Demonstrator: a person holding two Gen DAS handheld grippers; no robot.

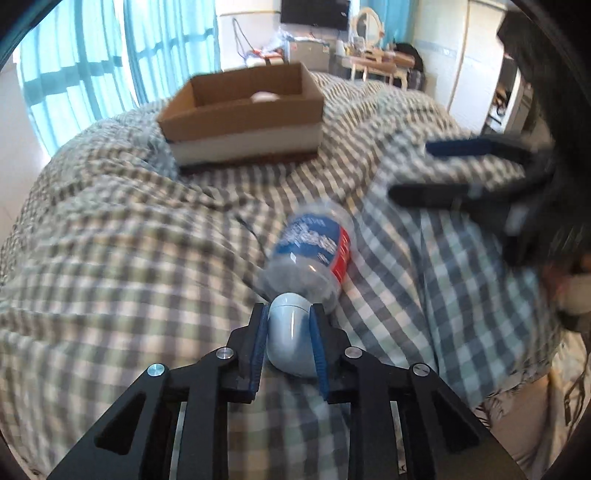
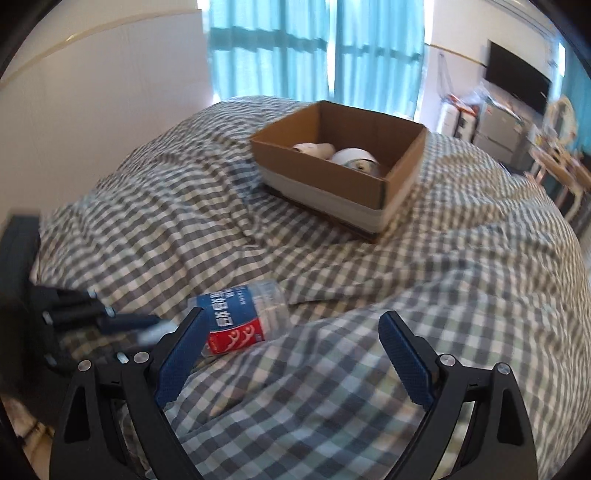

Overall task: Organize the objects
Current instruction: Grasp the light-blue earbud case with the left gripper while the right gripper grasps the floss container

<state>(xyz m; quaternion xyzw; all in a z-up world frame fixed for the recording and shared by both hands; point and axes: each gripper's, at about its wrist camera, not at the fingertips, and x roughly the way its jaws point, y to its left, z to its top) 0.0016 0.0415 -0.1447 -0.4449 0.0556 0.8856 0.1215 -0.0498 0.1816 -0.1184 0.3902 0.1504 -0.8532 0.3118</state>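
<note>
My left gripper (image 1: 288, 314) is shut on a small white rounded case (image 1: 286, 338), held above the checked bedspread. Just beyond it a clear plastic bottle (image 1: 312, 251) with a blue and red label lies on its side. It also shows in the right wrist view (image 2: 240, 319). My right gripper (image 2: 293, 328) is open and empty, just right of the bottle; it appears in the left wrist view (image 1: 417, 170) at the right. An open cardboard box (image 1: 243, 110) sits further back on the bed and holds white items (image 2: 351, 157).
The checked bedspread (image 2: 443, 258) is rumpled with folds. Teal curtains (image 2: 314, 48) hang behind the bed. A TV (image 1: 314, 13), a dresser with a mirror (image 1: 369, 26) and clutter stand by the far wall. A thin dark cable (image 1: 251, 232) lies near the bottle.
</note>
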